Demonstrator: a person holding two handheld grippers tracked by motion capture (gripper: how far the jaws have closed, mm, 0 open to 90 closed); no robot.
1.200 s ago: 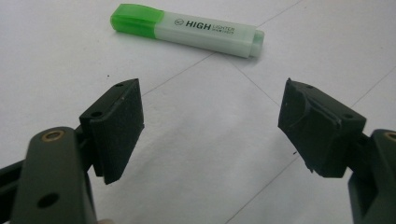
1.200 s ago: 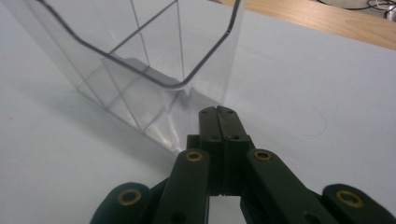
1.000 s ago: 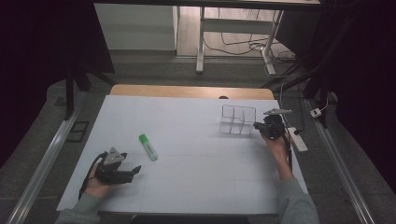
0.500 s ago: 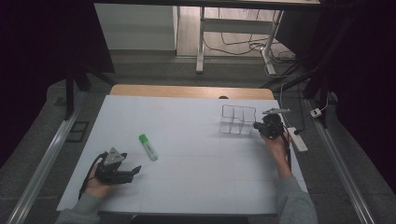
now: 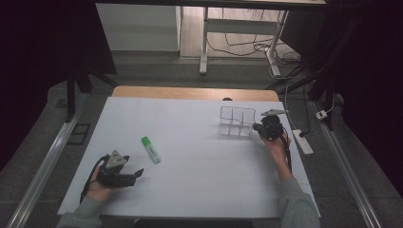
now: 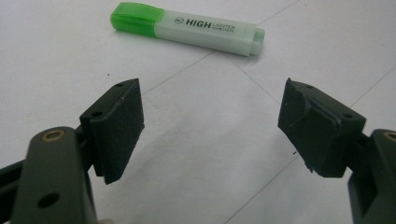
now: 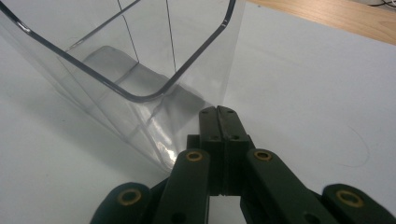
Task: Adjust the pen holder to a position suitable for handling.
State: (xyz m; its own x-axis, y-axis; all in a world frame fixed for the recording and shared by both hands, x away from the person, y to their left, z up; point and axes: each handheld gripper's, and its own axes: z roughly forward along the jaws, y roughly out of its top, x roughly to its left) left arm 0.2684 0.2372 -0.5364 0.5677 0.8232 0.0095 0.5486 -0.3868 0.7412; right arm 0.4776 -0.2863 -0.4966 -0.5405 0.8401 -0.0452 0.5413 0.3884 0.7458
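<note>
- The high view takes in the whole white bench (image 5: 190, 190): the left gripper (image 5: 135, 175) lies low at the near left, the right gripper (image 5: 260, 128) sits at the far right, and a green highlighter (image 5: 150, 149) lies flat between them, nearer the left one.
- From above, the clear plastic organizer (image 5: 236, 121) reads as a small block of square compartments standing upright, with the right gripper just beside its right end.
- The left gripper view (image 6: 210, 135) gives what the high view cannot: the highlighter (image 6: 187, 28) has a green cap, a pale body and printed lettering, and it lies well ahead of the jaws, apart from them.
- There the left gripper's jaws stand spread wide, with bare bench between them and nothing touched.
- The right gripper view (image 7: 218, 116) shows its jaws pressed together, pad to pad, holding nothing.
- Their tips sit at the foot of a rounded corner of the organizer (image 7: 140, 70); whether they touch the wall I cannot tell.
</note>
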